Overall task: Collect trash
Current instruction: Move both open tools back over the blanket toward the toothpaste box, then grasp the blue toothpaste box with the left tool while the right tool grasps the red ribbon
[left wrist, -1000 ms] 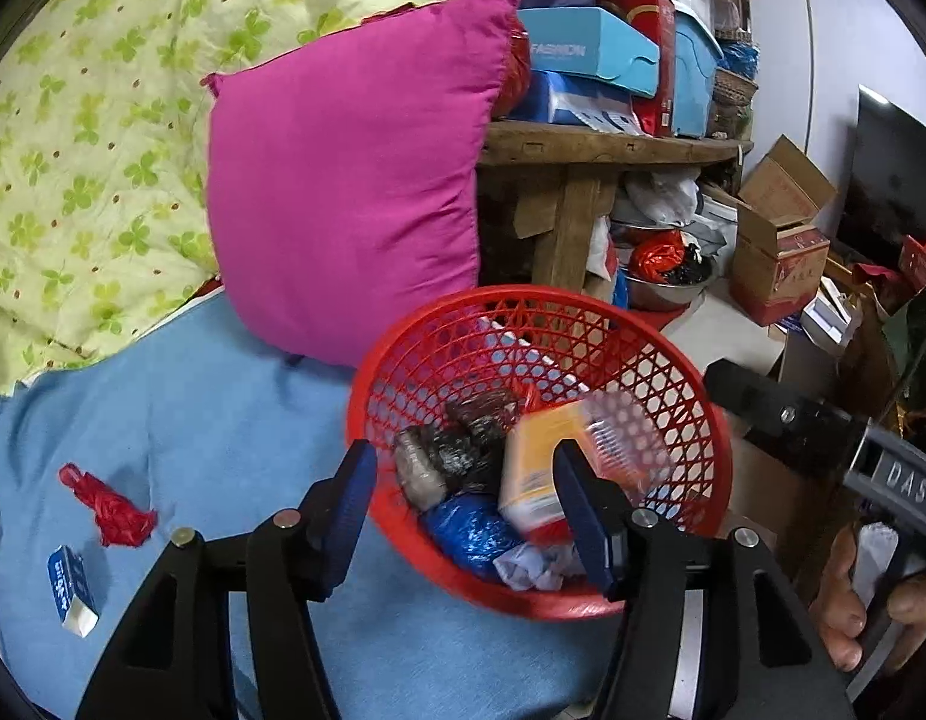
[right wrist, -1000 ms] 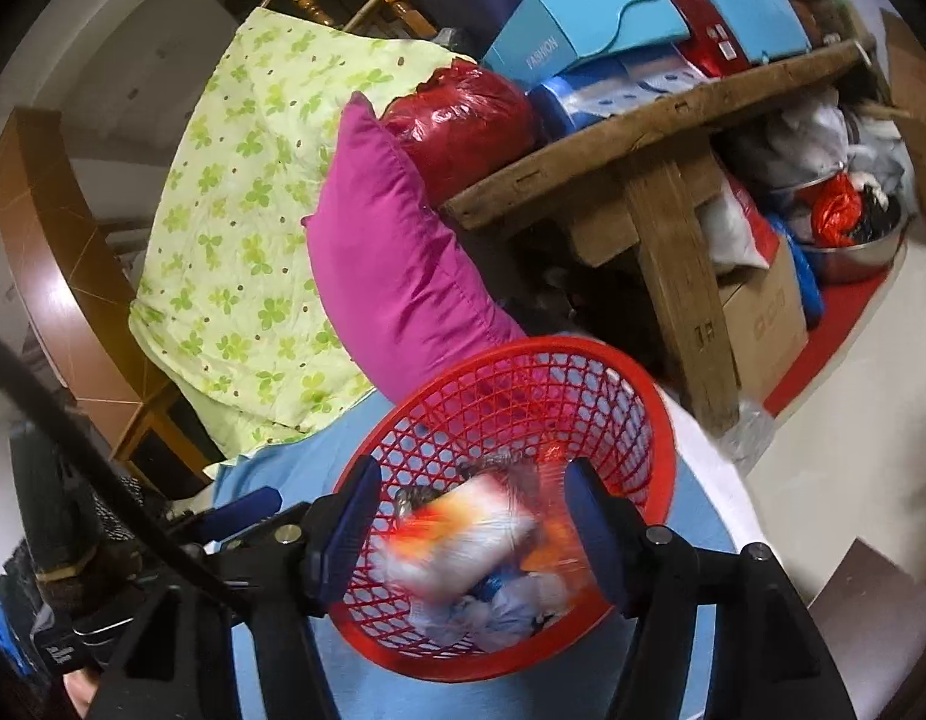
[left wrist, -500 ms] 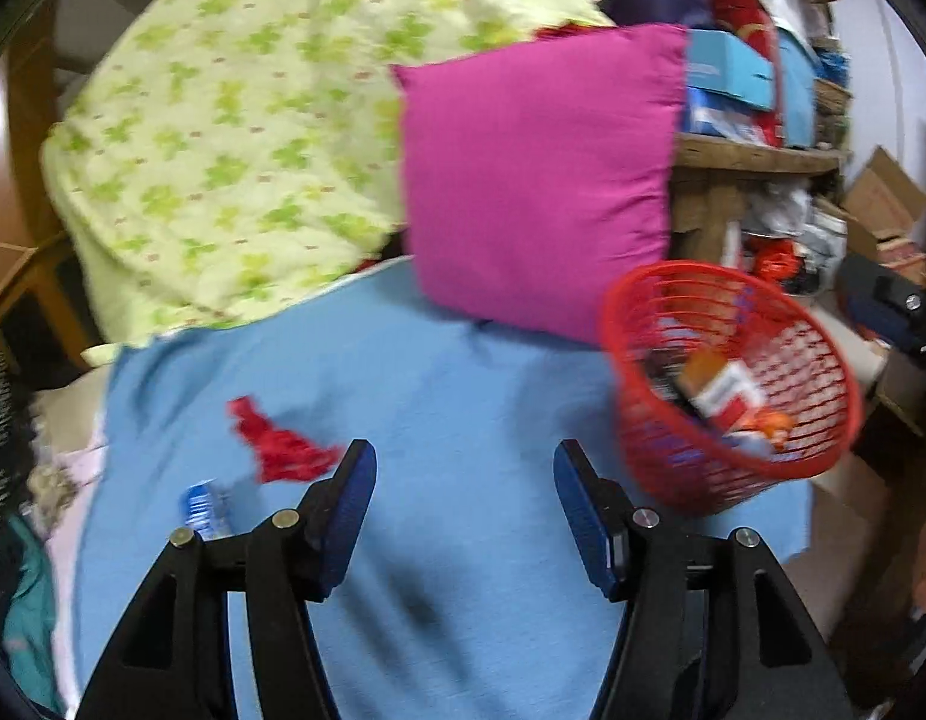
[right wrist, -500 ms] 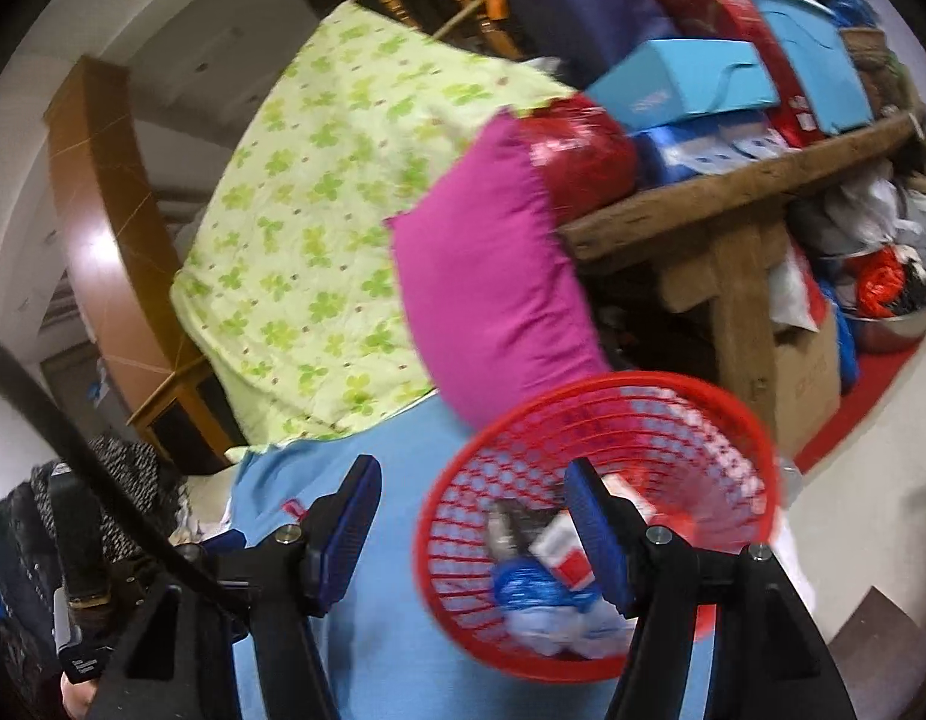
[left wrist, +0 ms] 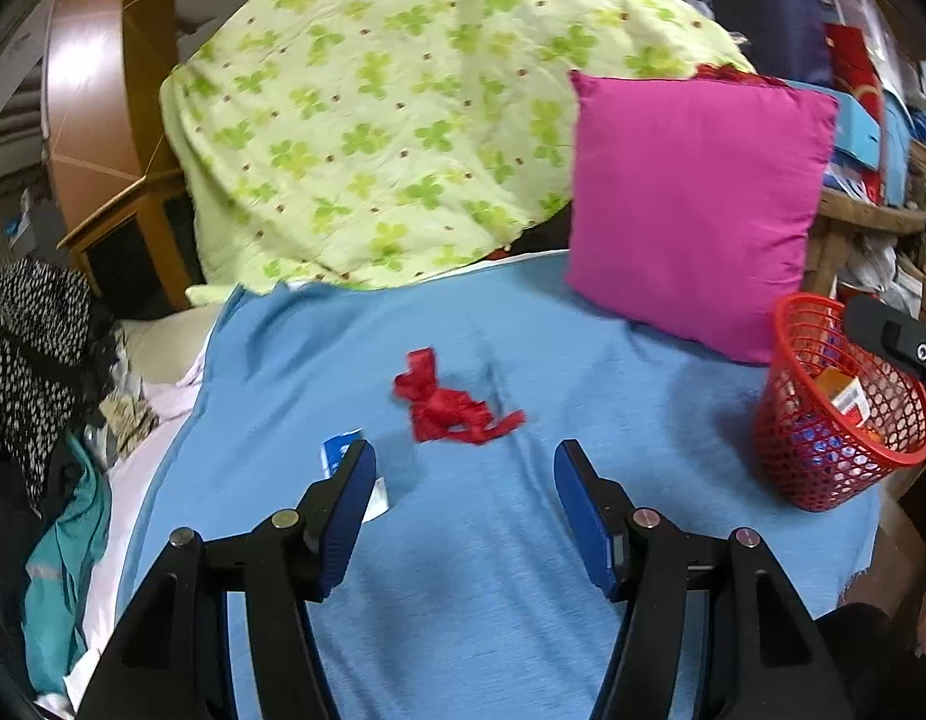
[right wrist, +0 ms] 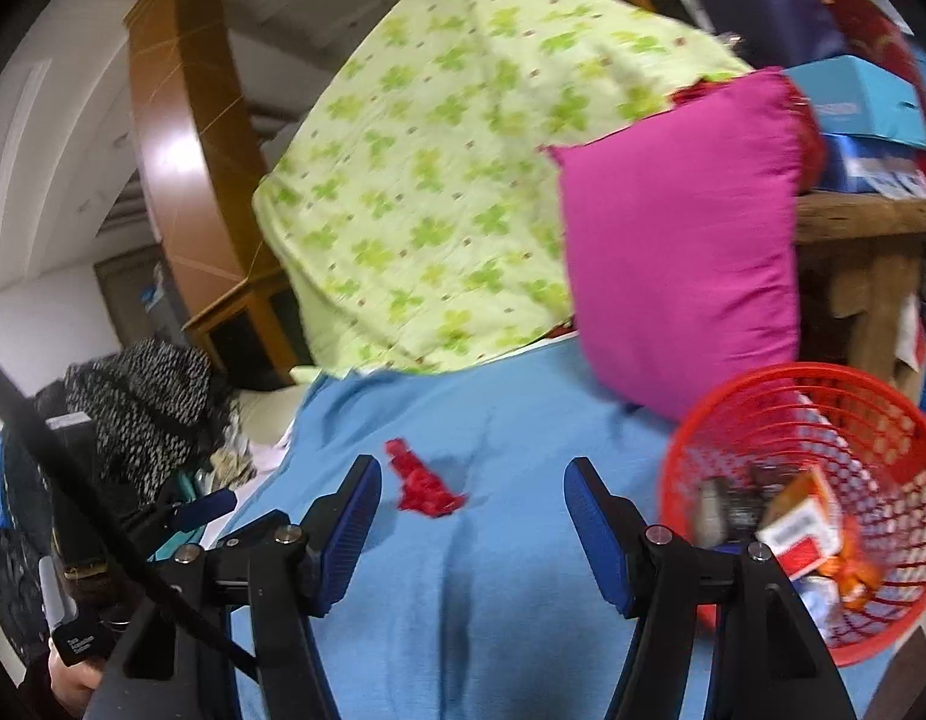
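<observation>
A crumpled red wrapper lies on the blue blanket, just ahead of my open, empty left gripper. A small blue-and-white packet lies beside the left finger, partly hidden by it. The red mesh basket stands at the blanket's right edge and holds several pieces of trash. In the right wrist view the red wrapper lies ahead of my open, empty right gripper, and the basket is to its right.
A magenta pillow leans at the back right, next to a green clover-print quilt. Clothes are piled off the blanket's left edge. A wooden bench with boxes stands behind the basket.
Both grippers swung left, away from the basket. The orange-and-white packet that was over the basket now lies inside it. The red wrapper has come in front of both grippers.
</observation>
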